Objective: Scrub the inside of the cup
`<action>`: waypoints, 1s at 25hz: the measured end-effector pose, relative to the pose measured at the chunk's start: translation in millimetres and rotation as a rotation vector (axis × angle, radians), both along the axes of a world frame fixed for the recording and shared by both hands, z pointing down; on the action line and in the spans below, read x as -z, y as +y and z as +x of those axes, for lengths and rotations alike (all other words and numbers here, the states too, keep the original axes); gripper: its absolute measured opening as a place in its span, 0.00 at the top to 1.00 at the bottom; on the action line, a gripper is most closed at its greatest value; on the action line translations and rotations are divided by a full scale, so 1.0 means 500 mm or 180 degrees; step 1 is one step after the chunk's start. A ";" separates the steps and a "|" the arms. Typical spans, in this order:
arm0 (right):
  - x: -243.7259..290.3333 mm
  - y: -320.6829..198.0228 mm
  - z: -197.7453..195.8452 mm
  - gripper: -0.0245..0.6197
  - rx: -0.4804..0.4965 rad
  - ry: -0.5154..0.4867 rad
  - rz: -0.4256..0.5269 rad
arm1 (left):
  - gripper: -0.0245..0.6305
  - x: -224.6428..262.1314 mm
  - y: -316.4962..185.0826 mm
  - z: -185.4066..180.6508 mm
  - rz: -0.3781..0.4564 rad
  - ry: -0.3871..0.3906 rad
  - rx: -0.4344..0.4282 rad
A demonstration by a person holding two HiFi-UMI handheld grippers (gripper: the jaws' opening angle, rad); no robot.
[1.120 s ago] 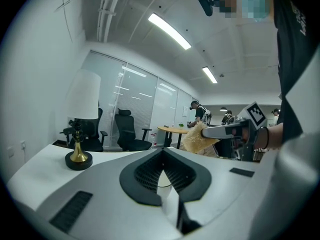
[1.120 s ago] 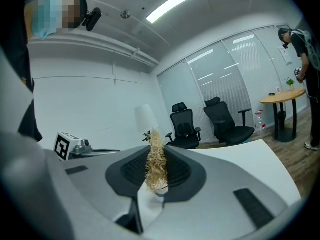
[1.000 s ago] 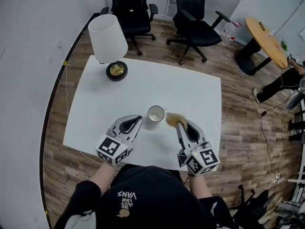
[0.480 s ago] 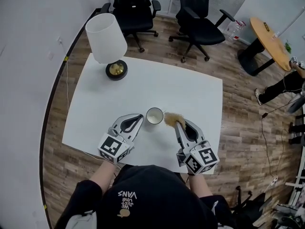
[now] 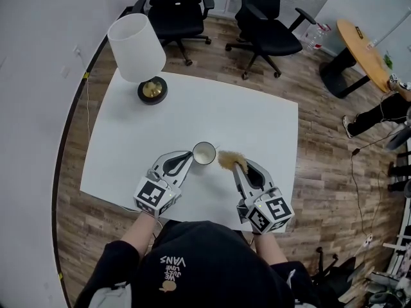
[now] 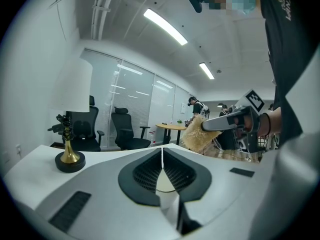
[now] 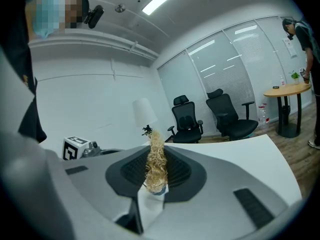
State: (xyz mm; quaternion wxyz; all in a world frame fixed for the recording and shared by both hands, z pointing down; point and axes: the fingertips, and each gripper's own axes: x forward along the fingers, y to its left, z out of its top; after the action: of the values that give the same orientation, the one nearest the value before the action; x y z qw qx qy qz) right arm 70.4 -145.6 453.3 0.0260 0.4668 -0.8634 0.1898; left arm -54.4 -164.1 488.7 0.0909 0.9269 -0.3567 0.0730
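Note:
A small white cup (image 5: 204, 153) stands upright on the white table (image 5: 257, 120), near its front edge. My left gripper (image 5: 188, 155) lies just left of the cup, jaws shut, its tips at the cup's side; whether they touch it I cannot tell. In the left gripper view (image 6: 162, 164) the pads meet in a thin line, and a white sliver with a dark arc shows below them. My right gripper (image 5: 239, 167) is shut on a straw-coloured scrubber (image 5: 229, 159), which hangs just right of the cup, outside it. The right gripper view shows that scrubber (image 7: 156, 161) clamped between the pads.
A table lamp (image 5: 136, 47) with a white shade and a brass-and-black base stands at the table's far left corner. Two black office chairs (image 5: 270, 27) stand beyond the table. A round wooden table (image 5: 361, 43) and a person's legs (image 5: 379, 111) are at the right.
My left gripper has slid a little towards the cup, still shut. The cup and the right gripper with the scrubber have kept their places on the table.

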 end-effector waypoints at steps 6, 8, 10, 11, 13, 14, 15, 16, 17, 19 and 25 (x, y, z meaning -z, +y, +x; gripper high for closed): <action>-0.004 0.002 0.007 0.85 0.0007 0.0026 -0.0026 | 0.94 -0.024 -0.004 0.008 -0.0053 -0.0029 -0.0012; -0.003 0.002 0.009 0.85 0.0006 0.0035 -0.0024 | 0.93 -0.031 -0.003 0.012 -0.0063 -0.0022 -0.0042; -0.003 0.003 0.011 0.85 0.0010 0.0035 -0.0021 | 0.77 -0.040 -0.002 0.017 -0.0092 -0.0020 -0.0057; -0.005 0.004 0.012 0.85 0.0016 0.0034 -0.0022 | 0.69 -0.046 -0.002 0.019 -0.0116 -0.0023 -0.0060; -0.009 0.003 0.013 0.85 0.0017 0.0037 -0.0036 | 0.61 -0.058 -0.004 0.022 -0.0166 -0.0018 -0.0071; -0.010 0.003 0.012 0.85 0.0015 0.0040 -0.0043 | 0.59 -0.062 -0.005 0.023 -0.0178 -0.0016 -0.0082; -0.011 0.002 0.011 0.85 0.0013 0.0042 -0.0048 | 0.56 -0.066 -0.006 0.024 -0.0181 -0.0020 -0.0094; -0.012 0.002 0.011 0.85 0.0015 0.0044 -0.0049 | 0.54 -0.069 -0.007 0.025 -0.0183 -0.0029 -0.0107; -0.014 0.003 0.010 0.85 0.0020 0.0047 -0.0049 | 0.52 -0.073 -0.008 0.027 -0.0189 -0.0042 -0.0121; -0.016 0.004 0.009 0.85 0.0024 0.0048 -0.0057 | 0.49 -0.083 -0.009 0.032 -0.0213 -0.0066 -0.0151; -0.020 0.005 0.012 0.85 0.0014 0.0046 -0.0075 | 0.38 -0.111 -0.013 0.054 -0.0332 -0.0087 -0.0251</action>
State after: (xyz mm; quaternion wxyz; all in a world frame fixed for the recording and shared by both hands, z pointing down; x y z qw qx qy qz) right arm 76.5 -143.1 463.1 0.0382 0.4659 -0.8619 0.1965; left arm -27.2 -170.8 544.0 0.1313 0.9332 -0.3169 0.1076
